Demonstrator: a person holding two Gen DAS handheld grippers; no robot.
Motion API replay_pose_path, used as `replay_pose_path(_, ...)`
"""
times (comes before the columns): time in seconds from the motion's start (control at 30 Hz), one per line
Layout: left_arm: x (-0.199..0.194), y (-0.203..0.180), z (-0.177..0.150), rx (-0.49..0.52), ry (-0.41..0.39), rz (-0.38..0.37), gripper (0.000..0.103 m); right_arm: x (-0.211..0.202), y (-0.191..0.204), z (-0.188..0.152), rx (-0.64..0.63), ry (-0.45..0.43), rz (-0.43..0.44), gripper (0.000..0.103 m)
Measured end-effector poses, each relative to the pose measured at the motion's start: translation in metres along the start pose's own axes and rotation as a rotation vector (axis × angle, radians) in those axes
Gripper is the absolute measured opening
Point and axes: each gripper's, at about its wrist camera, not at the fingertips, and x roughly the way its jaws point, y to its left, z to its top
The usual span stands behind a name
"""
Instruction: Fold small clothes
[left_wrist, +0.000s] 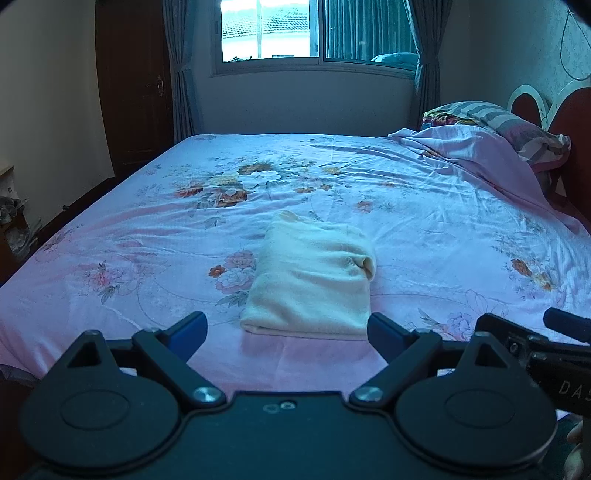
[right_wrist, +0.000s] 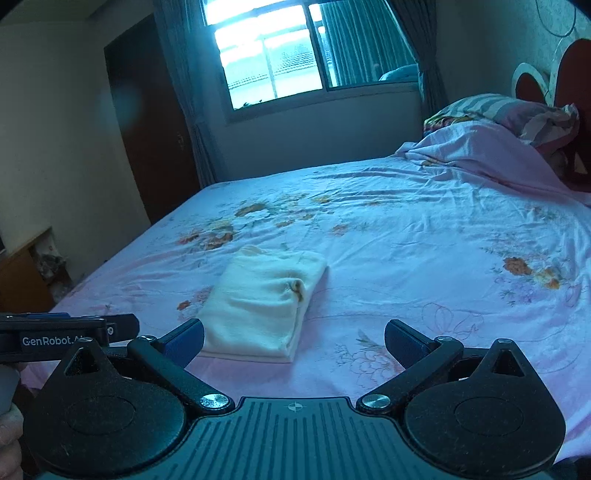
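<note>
A small cream garment (left_wrist: 310, 280) lies folded into a thick rectangle on the pink floral bedsheet (left_wrist: 424, 206), near the bed's front edge. My left gripper (left_wrist: 286, 328) hovers just short of its near edge, open wide, nothing between the blue pads. In the right wrist view the same garment (right_wrist: 258, 302) sits ahead and to the left. My right gripper (right_wrist: 294, 332) is open and empty above bare sheet (right_wrist: 424, 240) beside the garment's right edge. Each gripper shows in the other's view: the right gripper (left_wrist: 535, 339) low at the right, the left gripper (right_wrist: 66, 332) low at the left.
A bunched pink quilt (left_wrist: 476, 155) and a striped pillow (left_wrist: 509, 122) lie at the far right by the red headboard (left_wrist: 569, 114). A window (left_wrist: 314, 29) with curtains is behind the bed. A dark door (left_wrist: 136, 92) and a low cabinet (right_wrist: 22, 280) stand to the left.
</note>
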Motion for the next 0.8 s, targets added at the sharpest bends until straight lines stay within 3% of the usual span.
replay_pose_path(0.13, 0.0, -0.002, 0.0, -0.021, 0.012, -0.001, 0.092, -0.006, -0.002, 0.004, -0.039, -0.049, -0.023, 0.103)
replay_pose_path(0.8, 0.004, -0.006, -0.003, -0.019, 0.027, -0.011, 0.092, -0.012, -0.011, 0.007, -0.032, -0.068, -0.027, 0.103)
